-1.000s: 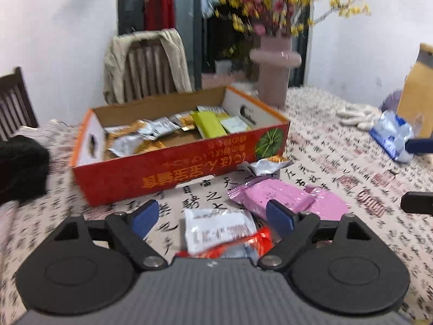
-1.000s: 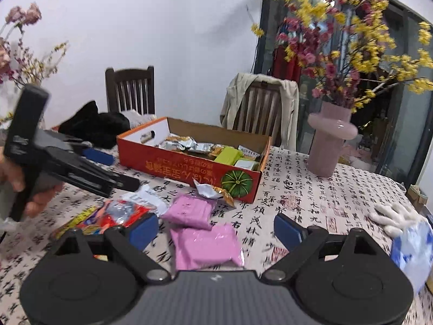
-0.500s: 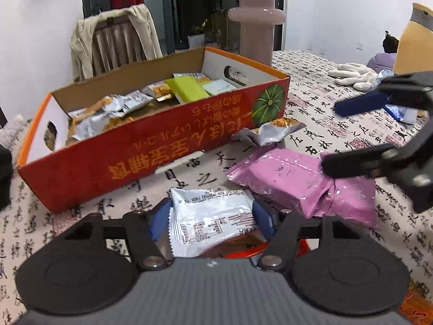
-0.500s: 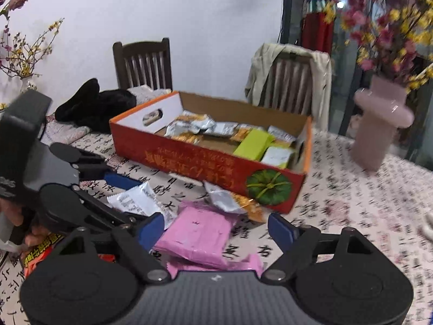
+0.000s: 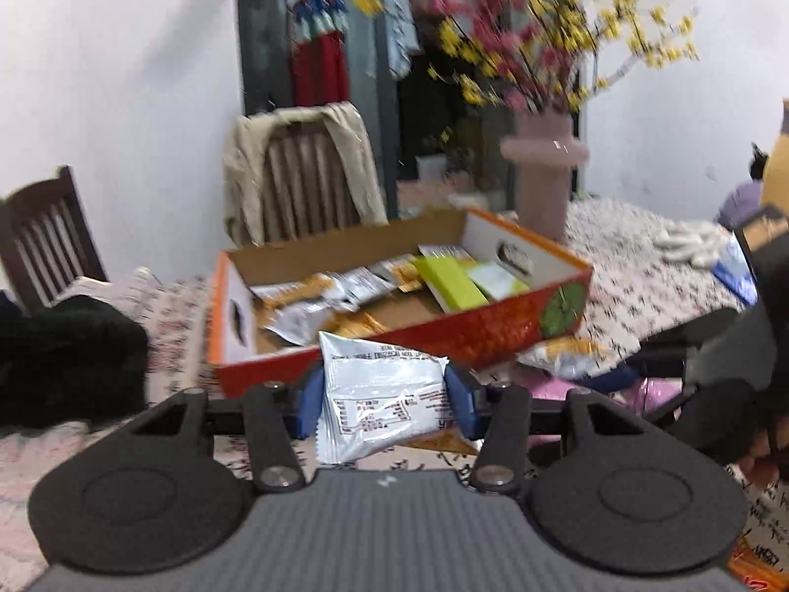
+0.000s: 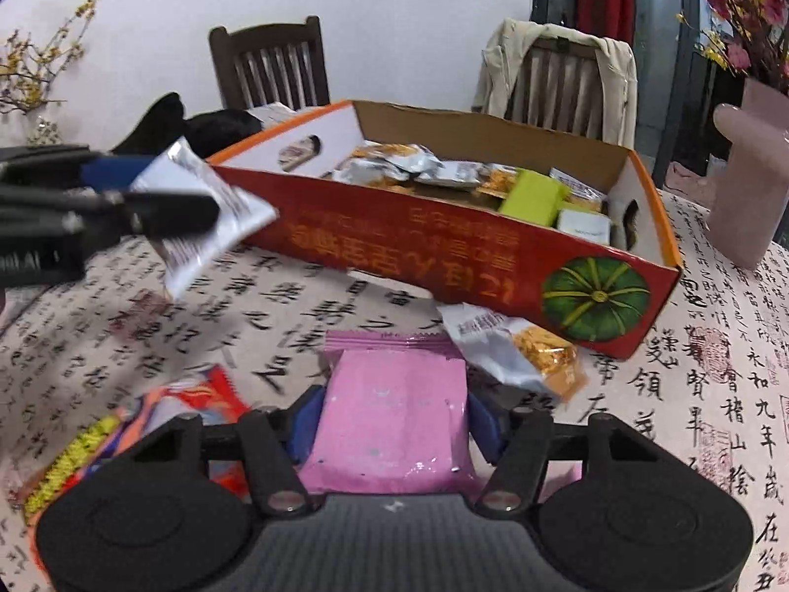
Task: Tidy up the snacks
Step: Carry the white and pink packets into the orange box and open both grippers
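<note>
Left wrist view: left gripper (image 5: 383,398), jaws closing, pads pressed on a silver snack packet (image 5: 382,394) with small unreadable print, held above the table before the orange-red cardboard box (image 5: 493,328) of snacks; pink vase (image 5: 544,172) of blossoms and a coat-draped chair (image 5: 301,177) behind. Right wrist view: right gripper (image 6: 392,424), jaws closing on a plain pink packet (image 6: 394,409) lying on the calligraphy-printed tablecloth (image 6: 715,385) near the box, whose side bears upside-down yellow characters and a green pumpkin picture (image 6: 595,296).

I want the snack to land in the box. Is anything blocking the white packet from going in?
Nothing visible blocks it. The left gripper is closing on the white packet, lifted just before the open box's near wall.
</note>
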The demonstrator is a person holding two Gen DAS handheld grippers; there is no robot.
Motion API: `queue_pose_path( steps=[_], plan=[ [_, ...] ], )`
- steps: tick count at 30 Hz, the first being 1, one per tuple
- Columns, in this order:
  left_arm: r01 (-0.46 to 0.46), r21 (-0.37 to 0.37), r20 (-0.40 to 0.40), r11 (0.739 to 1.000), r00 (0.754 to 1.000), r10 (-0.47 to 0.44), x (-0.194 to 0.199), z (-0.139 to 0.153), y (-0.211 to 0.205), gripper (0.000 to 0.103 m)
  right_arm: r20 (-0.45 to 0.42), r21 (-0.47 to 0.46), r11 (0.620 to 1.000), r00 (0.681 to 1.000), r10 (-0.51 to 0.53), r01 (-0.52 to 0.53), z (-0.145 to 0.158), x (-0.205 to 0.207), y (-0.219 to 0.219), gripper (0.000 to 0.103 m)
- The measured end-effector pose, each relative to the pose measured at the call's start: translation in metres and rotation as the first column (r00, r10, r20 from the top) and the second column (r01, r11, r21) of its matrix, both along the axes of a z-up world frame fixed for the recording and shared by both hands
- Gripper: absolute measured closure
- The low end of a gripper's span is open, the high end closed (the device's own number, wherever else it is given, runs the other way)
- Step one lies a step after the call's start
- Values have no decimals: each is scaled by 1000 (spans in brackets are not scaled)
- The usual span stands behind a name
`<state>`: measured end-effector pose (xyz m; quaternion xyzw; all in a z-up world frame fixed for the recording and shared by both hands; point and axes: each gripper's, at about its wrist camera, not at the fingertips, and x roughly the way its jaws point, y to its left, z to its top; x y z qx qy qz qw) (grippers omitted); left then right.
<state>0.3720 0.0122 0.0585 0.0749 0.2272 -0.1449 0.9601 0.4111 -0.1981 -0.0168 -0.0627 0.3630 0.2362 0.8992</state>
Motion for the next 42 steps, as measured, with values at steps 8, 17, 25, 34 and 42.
queue_pose_path(
  steps=[8, 17, 25, 34, 42],
  plan=[
    [-12, -110, 44, 994, 999, 16, -67, 24, 15, 51, 78, 58, 998, 997, -11, 7, 37, -61, -17, 42],
    [-38, -249, -5, 968, 999, 38, -143, 18, 19, 51, 169, 115, 993, 985, -46, 27, 68, -160, -47, 42],
    [-66, -260, 18, 963, 997, 73, -181, 27, 27, 51, 175, 140, 989, 983, -60, 35, 68, -208, -60, 42],
    [-75, -263, 40, 962, 995, 88, -163, 37, 31, 51, 196, 139, 990, 979, -56, 28, 72, -201, -56, 42],
    [-14, -214, 119, 977, 992, 40, -68, 70, 36, 51, 277, 74, 997, 961, -5, -17, 107, -123, -38, 42]
  ],
)
